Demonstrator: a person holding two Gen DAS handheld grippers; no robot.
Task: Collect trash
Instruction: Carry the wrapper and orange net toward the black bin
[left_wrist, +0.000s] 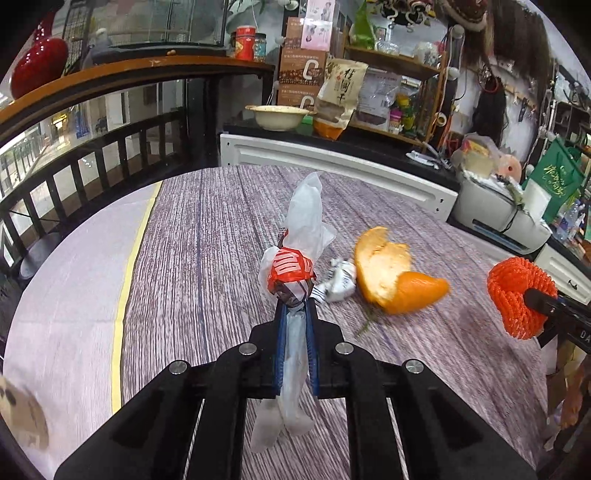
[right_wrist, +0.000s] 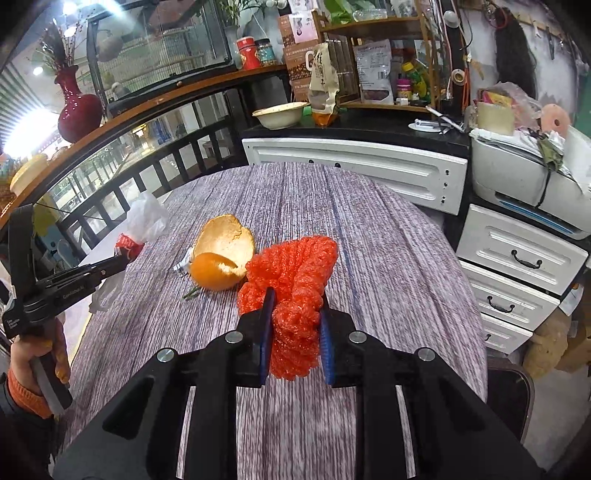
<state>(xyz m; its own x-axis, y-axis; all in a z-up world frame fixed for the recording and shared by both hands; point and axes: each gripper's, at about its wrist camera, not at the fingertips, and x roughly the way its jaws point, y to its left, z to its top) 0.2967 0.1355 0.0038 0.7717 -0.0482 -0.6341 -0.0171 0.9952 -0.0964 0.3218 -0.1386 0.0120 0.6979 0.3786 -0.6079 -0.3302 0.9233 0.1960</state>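
Observation:
My left gripper (left_wrist: 294, 306) is shut on a plastic wrapper (left_wrist: 295, 258), white with a red printed patch, and holds it above the round table (left_wrist: 207, 236). My right gripper (right_wrist: 295, 295) is shut on an orange foam fruit net (right_wrist: 295, 266), also off the table. An orange peel (left_wrist: 391, 269) lies on the table between them, with a small crumpled silver wrapper (left_wrist: 340, 280) touching its left side. In the right wrist view the peel (right_wrist: 221, 254) lies left of the net, and the left gripper (right_wrist: 122, 258) holds its wrapper (right_wrist: 146, 218) at the far left.
A white cabinet (right_wrist: 354, 166) and drawers (right_wrist: 517, 266) stand behind and to the right of the table. A dark railing (left_wrist: 92, 162) runs along the left. A small green sprig (right_wrist: 192, 293) lies by the peel. A chair back (right_wrist: 509, 391) shows at right.

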